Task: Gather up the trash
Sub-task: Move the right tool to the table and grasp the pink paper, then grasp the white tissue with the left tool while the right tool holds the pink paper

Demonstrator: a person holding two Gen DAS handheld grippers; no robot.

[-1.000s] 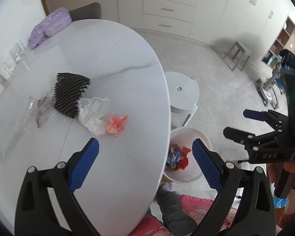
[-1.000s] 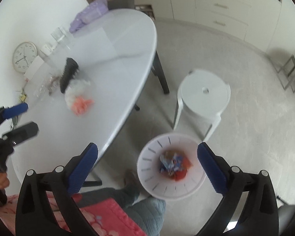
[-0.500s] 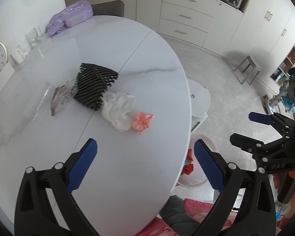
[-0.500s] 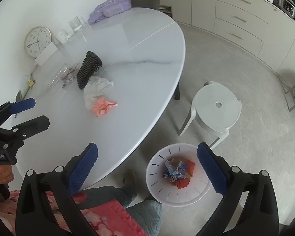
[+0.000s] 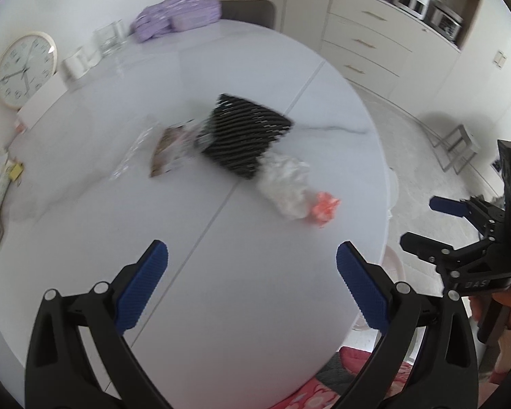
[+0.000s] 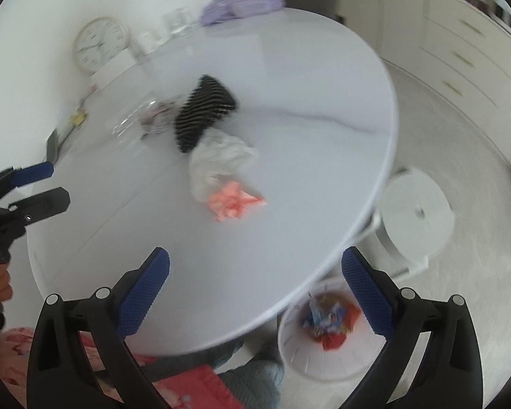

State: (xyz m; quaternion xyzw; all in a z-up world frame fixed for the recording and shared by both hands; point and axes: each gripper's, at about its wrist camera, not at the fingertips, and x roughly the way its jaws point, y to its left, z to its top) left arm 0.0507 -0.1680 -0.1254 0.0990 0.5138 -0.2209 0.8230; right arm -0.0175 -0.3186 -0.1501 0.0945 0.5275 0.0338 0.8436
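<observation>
Right wrist view: both grippers spread wide, holding nothing, over the white table (image 6: 289,68).

Right gripper (image 6: 255,289) and left gripper (image 5: 252,283) hover at the table's near edge; pink wrapper (image 6: 236,201), white tissue (image 6: 218,163) and black mesh (image 6: 204,116) sit mid-table, bin (image 6: 323,334) below the edge. Risk imo: tissue touches the wrapper, so one pinch could drag both and drop them beside the bin. Glossy top, kitchen cabinets behind.

2 wrist fisheyes, above near table (image 5: 255,306) edge — facing across, sharing tabletop

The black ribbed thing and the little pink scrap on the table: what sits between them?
A crumpled white plastic bag, touching both the black ribbed thing and pink scrap; the right wrist view shows it.
</observation>
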